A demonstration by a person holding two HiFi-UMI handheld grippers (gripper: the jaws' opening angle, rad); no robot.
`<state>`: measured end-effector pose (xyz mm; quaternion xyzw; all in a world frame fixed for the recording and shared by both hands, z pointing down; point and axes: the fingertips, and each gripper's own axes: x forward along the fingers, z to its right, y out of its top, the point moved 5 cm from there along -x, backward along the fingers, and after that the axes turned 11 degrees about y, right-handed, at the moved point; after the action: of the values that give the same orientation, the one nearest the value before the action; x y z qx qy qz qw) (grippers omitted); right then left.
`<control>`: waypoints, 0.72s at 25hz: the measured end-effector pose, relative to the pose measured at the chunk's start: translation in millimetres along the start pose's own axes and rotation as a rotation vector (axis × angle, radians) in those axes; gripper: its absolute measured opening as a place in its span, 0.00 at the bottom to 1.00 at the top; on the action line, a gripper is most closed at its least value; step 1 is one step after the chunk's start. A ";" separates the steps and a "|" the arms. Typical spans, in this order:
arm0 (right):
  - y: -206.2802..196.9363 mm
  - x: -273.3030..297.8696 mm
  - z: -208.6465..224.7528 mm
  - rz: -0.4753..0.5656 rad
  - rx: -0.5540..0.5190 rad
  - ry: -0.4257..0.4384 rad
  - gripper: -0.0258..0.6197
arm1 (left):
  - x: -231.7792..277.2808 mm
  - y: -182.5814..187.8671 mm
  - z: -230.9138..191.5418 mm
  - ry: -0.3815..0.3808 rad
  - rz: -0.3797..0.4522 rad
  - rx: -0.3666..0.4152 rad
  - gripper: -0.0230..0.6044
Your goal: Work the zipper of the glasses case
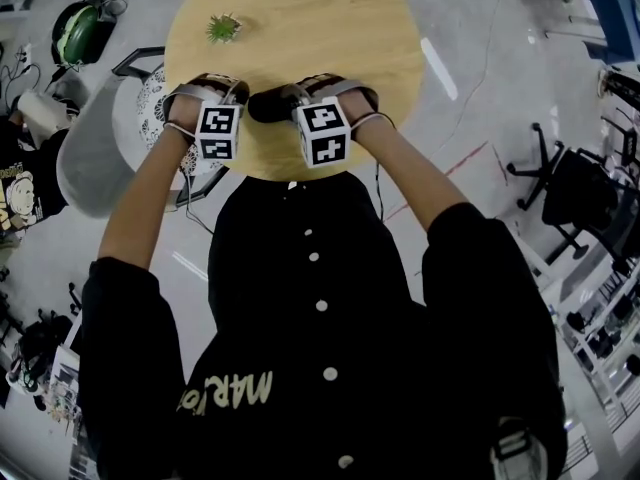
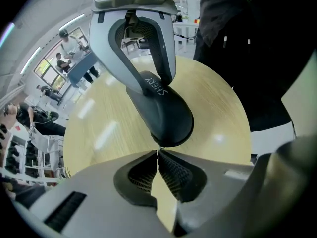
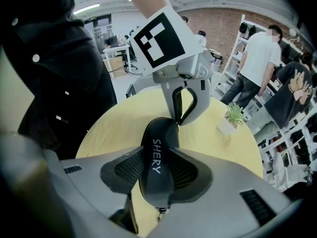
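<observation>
Left tongs (image 2: 158, 151) pinched shut, right tongs (image 3: 157, 172) clamped across the glasses case (image 3: 158, 138), both close together, facing each other

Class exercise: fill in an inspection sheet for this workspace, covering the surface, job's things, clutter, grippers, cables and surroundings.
Surface: round wooden table, mostly bare.
Job's things: black glasses case, held just above the table's near edge.
Clutter: one small potted plant, apart from the case.
Grippers: right gripper clamps the case across its body. Left gripper is shut on a small metal piece at the case's end, likely the zipper pull.
Cables: a thin cable hangs by the right forearm.
Surroundings: office chair, and people by shelves.
</observation>
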<state>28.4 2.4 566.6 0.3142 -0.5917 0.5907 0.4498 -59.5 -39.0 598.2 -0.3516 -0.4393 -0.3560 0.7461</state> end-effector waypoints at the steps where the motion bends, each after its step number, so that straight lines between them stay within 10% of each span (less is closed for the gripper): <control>1: 0.0 0.2 -0.1 0.000 -0.001 0.001 0.28 | 0.6 1.0 -1.6 -0.002 0.004 0.017 0.06; 8: -1.2 0.4 0.7 0.013 0.007 0.002 0.29 | 8.3 8.5 -10.5 -0.041 0.010 0.107 0.07; 18: -4.8 -3.6 -0.4 0.065 0.103 -0.016 0.28 | 4.9 3.7 -4.5 -0.082 -0.051 0.024 0.17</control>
<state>34.2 1.6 565.3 0.3221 -0.5740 0.6320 0.4091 -52.8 -42.0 600.2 -0.3457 -0.4826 -0.3549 0.7223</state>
